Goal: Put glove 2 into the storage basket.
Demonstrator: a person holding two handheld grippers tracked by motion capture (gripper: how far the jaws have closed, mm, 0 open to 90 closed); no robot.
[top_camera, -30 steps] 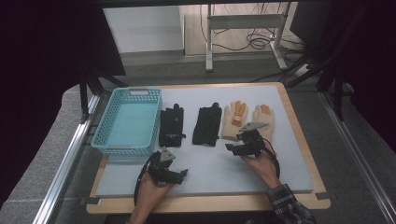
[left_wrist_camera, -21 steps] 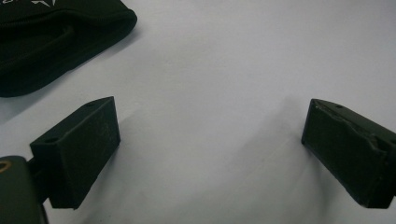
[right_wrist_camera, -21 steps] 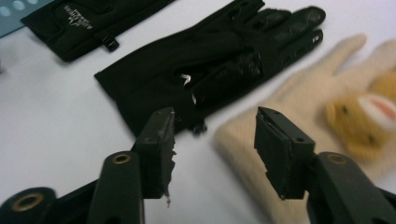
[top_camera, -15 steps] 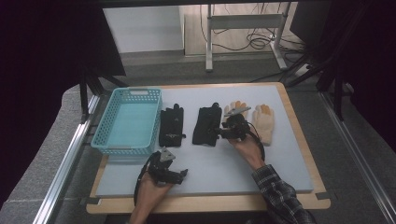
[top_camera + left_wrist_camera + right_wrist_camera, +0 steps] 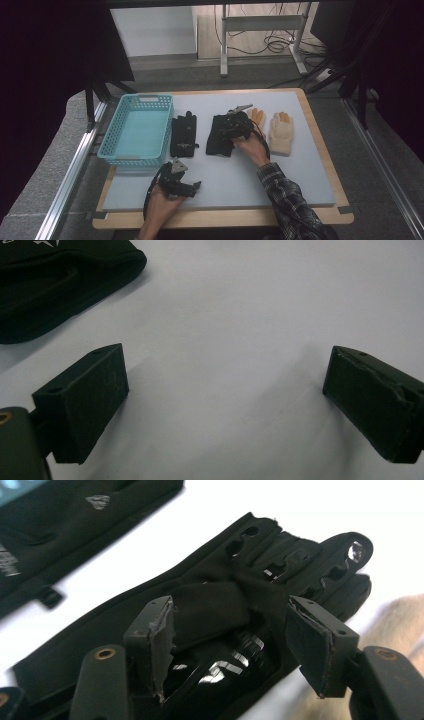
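Four gloves lie in a row across the table (image 5: 300, 165), with a teal basket (image 5: 137, 127) at nine o'clock of them. Right tongs (image 5: 230, 640) sit over the second black glove (image 5: 210, 600), near the middle of the table; their jaws have just been opening and now stand apart, with a bunched fold of that glove between them, the pads not pressing it. At three o'clock of this glove lie two cream gloves (image 5: 281, 132), one partly under the hand. Left tongs (image 5: 225, 390) rest at six o'clock of the basket, jaws wide over bare table, the first black glove (image 5: 183, 135) near at twelve o'clock.
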